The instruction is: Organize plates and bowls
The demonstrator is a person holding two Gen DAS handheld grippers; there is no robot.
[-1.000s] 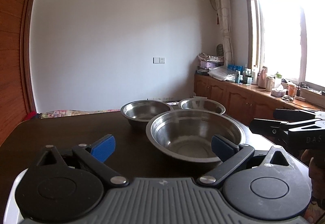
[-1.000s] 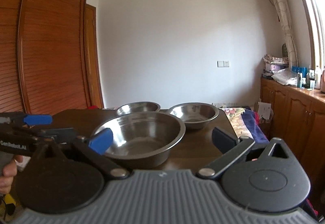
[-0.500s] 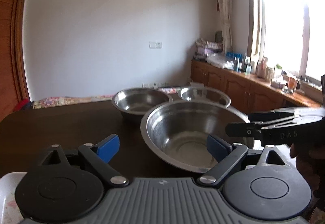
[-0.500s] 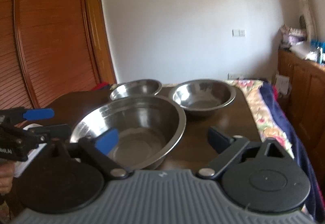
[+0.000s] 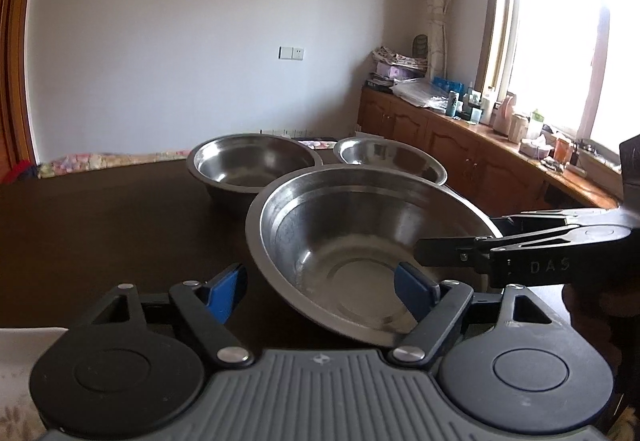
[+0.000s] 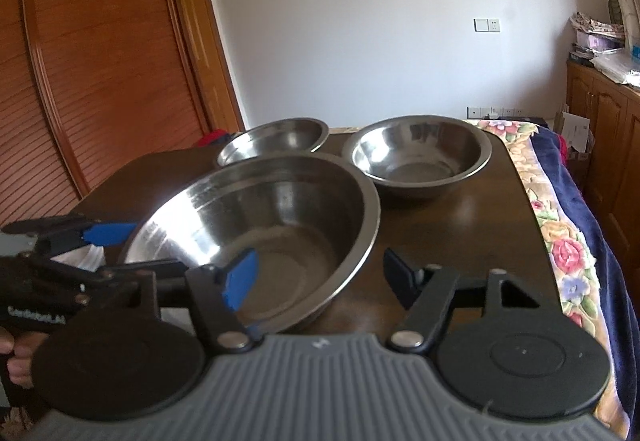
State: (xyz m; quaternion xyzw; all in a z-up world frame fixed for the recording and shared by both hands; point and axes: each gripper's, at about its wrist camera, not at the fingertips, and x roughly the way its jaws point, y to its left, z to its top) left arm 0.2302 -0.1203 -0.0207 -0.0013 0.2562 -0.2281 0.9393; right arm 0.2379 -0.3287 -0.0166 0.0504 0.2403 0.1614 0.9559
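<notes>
Both grippers are closing around the rim of the large steel bowl (image 5: 360,241), each with one pad inside and one outside, neither yet pressing: the left gripper (image 5: 320,287) at its near-left edge, the right gripper (image 6: 320,273) at its near-right edge. Just behind the large bowl on the dark table (image 6: 460,233) stand two smaller steel bowls (image 6: 416,157) side by side.

"DAS" on right gripper (image 5: 460,241) side; blurred white lettering on left gripper (image 6: 132,245) unreadable.
</notes>
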